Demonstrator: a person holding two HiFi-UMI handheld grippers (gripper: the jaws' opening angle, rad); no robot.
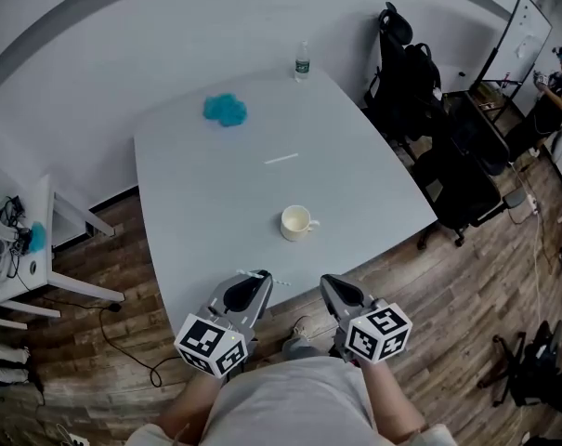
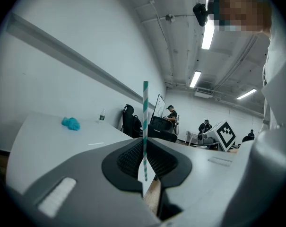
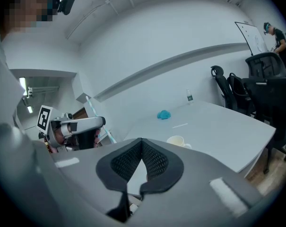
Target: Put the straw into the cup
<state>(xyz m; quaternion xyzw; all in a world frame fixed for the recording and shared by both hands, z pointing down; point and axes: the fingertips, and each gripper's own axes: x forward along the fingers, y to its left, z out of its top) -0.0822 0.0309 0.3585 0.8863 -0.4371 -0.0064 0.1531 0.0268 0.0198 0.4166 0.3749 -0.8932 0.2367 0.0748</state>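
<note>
A white cup (image 1: 296,222) with a handle stands on the white table (image 1: 197,184), near its front edge. My left gripper (image 1: 257,281) hovers at that edge, shut on a teal-and-white striped straw (image 2: 145,122), which stands upright between the pads. The straw's end (image 1: 254,274) pokes out sideways in the head view. My right gripper (image 1: 330,284) hangs to the right of the left one, shut with nothing in it. From the right gripper view (image 3: 142,144) the cup (image 3: 177,140) lies ahead, and the left gripper (image 3: 81,126) with the straw (image 3: 93,111) is at the left.
A thin white strip (image 1: 281,159), a straw or its wrapper, lies mid-table. A blue cloth (image 1: 225,110) and a water bottle (image 1: 302,61) sit at the far side. Black office chairs (image 1: 411,82) stand right of the table, a white rack (image 1: 20,249) to the left.
</note>
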